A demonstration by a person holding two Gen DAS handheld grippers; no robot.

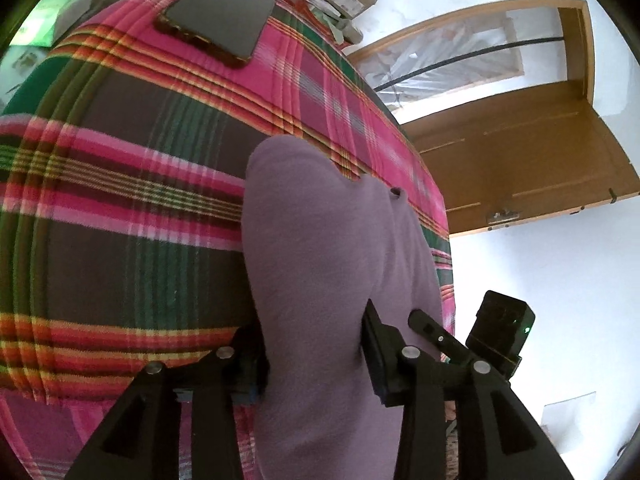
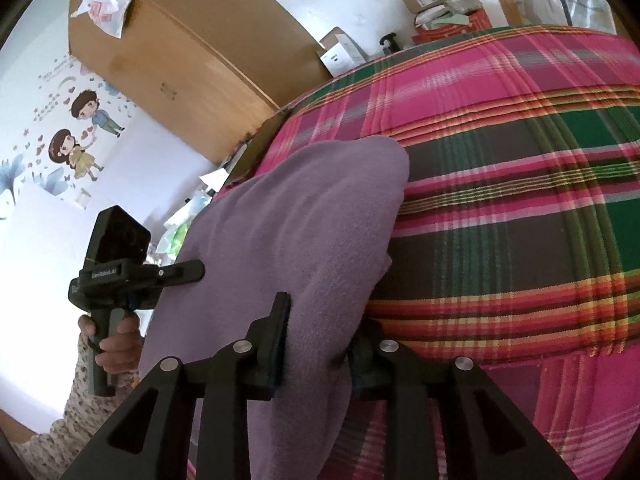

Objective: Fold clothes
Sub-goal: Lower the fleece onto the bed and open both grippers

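Although the purple garment (image 1: pixel 320 264) already lies doubled into a long, thick strip on the plaid bed (image 1: pixel 120 208), the folding looks only part done. Taking the bed as landmark and going left to right: a phone (image 1: pixel 218 18) lies face up far back on the cover, well apart from the garment; the garment runs along the bed's right-hand side in the left wrist view, its rounded far end on the plaid and its near end hanging off the bed's front edge.

The left gripper (image 1: pixel 316 356) straddles that near end — the fingers stand fairly wide with the cloth between them, and I cannot tell whether the pads press it. The right gripper (image 2: pixel 320 340) sits on the same end just beside it; its fingers are narrower and the cloth bulges between them, but whether they pinch it is equally unclear.

In the right wrist view the person's hand (image 2: pixel 114 344) grips the left tool's handle beside the garment.

What seems done — the lengthwise fold, edges roughly matched. What is left, I judge: at least one crosswise fold, near end carried towards the far end, then smoothing. No other clothes show.
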